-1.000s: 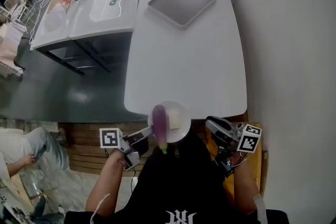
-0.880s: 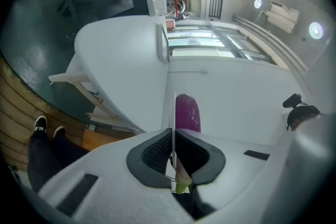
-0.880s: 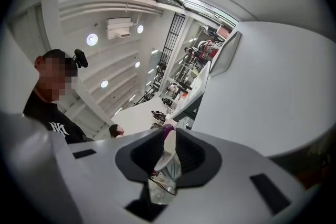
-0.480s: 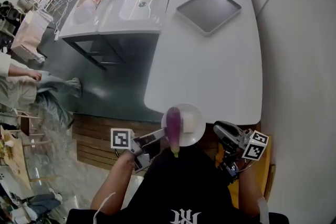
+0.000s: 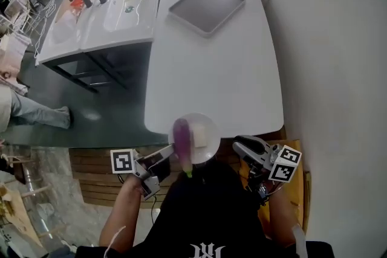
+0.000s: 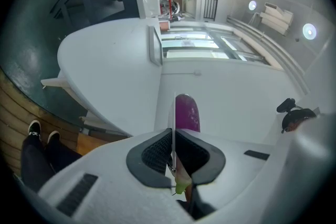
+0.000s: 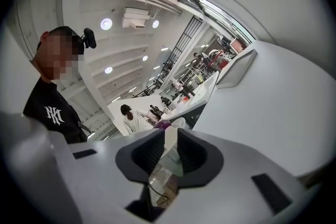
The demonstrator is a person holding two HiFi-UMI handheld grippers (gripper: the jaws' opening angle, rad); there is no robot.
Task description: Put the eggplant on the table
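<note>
A purple eggplant (image 5: 182, 137) with a green stem lies on a white round plate (image 5: 208, 127) held at the front edge of the white table (image 5: 217, 69). A pale block sits beside it on the plate. My left gripper (image 5: 167, 155) is shut on the plate's left rim; in the left gripper view the plate (image 6: 174, 105) runs edge-on between the pads, with the eggplant (image 6: 187, 113) just beyond. My right gripper (image 5: 237, 143) is at the plate's right rim. In the right gripper view the plate's white rim (image 7: 171, 140) fills the gap between the pads of my right gripper (image 7: 169, 150).
A grey tray (image 5: 207, 4) lies at the far end of the table. A white sink unit (image 5: 103, 6) stands left of the table over a dark floor. A white wall runs along the right. A bystander's leg (image 5: 33, 113) shows at the far left.
The head view has swung right, then back left. The plate with the eggplant stays held at the table's front edge. The bystander at the left has moved.
</note>
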